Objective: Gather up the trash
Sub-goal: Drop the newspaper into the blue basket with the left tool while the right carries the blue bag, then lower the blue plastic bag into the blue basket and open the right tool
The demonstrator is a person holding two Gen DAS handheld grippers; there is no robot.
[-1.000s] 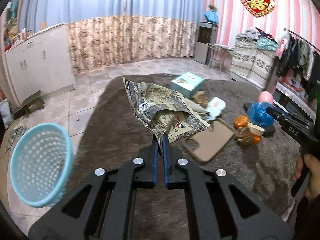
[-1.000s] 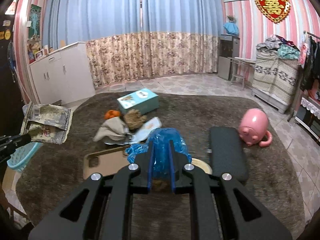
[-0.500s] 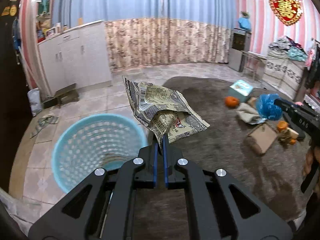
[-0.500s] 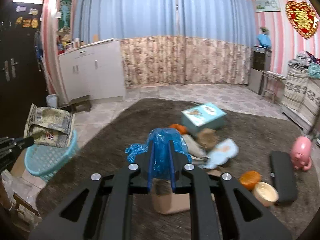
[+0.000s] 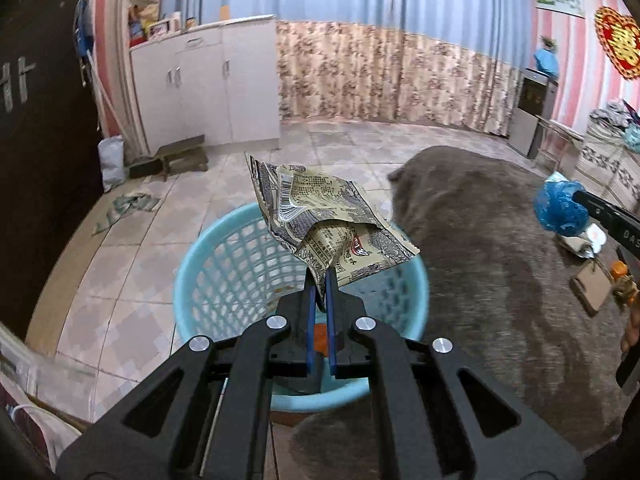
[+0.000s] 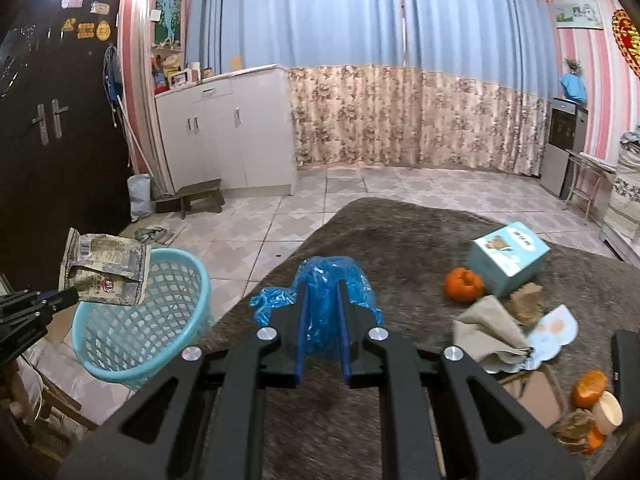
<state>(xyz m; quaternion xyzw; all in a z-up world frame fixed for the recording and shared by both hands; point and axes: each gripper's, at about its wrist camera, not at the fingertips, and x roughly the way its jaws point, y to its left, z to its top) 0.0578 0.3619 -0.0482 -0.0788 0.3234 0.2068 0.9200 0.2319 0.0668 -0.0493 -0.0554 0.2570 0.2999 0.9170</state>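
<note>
My left gripper (image 5: 319, 276) is shut on a crumpled printed snack wrapper (image 5: 320, 216), which hangs right above the light-blue plastic basket (image 5: 208, 264). The right wrist view shows the same wrapper (image 6: 104, 276) over the basket (image 6: 140, 320) at the left, held by the left gripper (image 6: 70, 295). My right gripper (image 6: 322, 296) is shut on a crumpled blue plastic bag (image 6: 328, 292), held above the brown table, right of the basket. The bag (image 5: 560, 208) and right gripper (image 5: 578, 197) also appear at the right edge of the left wrist view.
On the brown table (image 6: 400, 248) lie an orange (image 6: 464, 285), a teal box (image 6: 508, 256), a beige cloth (image 6: 488, 332), peel and a small cup (image 6: 608, 412). A white cabinet (image 6: 224, 136) and low stool (image 6: 196, 196) stand on the tiled floor behind.
Both grippers have swung left from over the table toward the basket. The wrapper now hangs over the basket's mouth, and the blue bag has travelled left along with it.
</note>
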